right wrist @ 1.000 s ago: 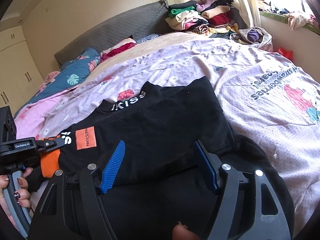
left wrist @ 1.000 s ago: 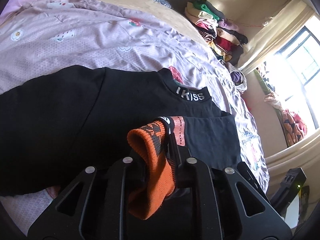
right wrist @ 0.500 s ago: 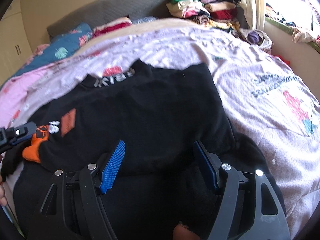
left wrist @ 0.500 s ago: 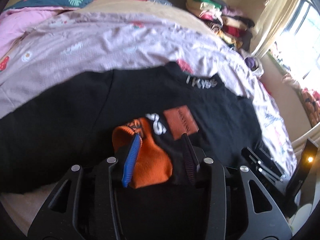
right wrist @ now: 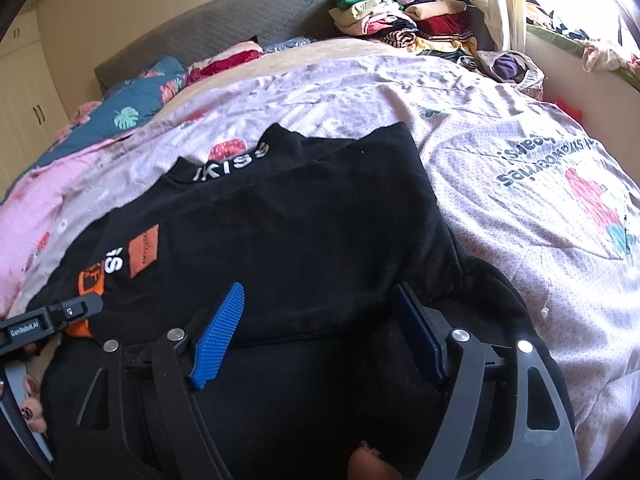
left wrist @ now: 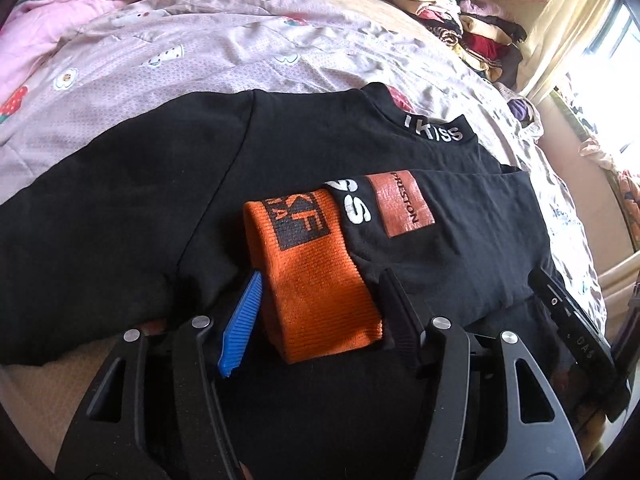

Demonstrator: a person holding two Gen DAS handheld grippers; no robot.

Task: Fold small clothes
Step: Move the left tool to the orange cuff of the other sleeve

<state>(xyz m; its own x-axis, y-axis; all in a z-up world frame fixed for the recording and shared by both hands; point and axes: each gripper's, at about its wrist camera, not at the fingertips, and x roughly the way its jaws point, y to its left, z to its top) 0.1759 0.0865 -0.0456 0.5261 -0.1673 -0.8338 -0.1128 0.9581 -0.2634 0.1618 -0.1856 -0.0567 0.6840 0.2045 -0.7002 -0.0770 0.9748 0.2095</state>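
Observation:
A black sweatshirt [left wrist: 132, 208] with a "KISS" collar lies flat on the bed; it also shows in the right wrist view [right wrist: 304, 236]. Its right sleeve is folded across the chest, ending in an orange cuff [left wrist: 316, 276] beside an orange patch [left wrist: 402, 204]. My left gripper [left wrist: 320, 296] is open, its fingers on either side of the cuff, which lies loose between them. My right gripper [right wrist: 320, 312] is open and empty, hovering over the folded sleeve near the shirt's lower part. The left gripper's body [right wrist: 48, 320] shows at the left edge of the right wrist view.
The pink printed bedsheet [right wrist: 540, 168] spreads to the right and behind the shirt. A pile of folded clothes [right wrist: 404, 20] sits at the far corner by the window. Pillows and a blue quilt [right wrist: 132, 112] lie by the grey headboard.
My left gripper was shut on the orange cuff and carried it over the chest. It has opened and let go; the cuff now lies flat. The right gripper stayed open.

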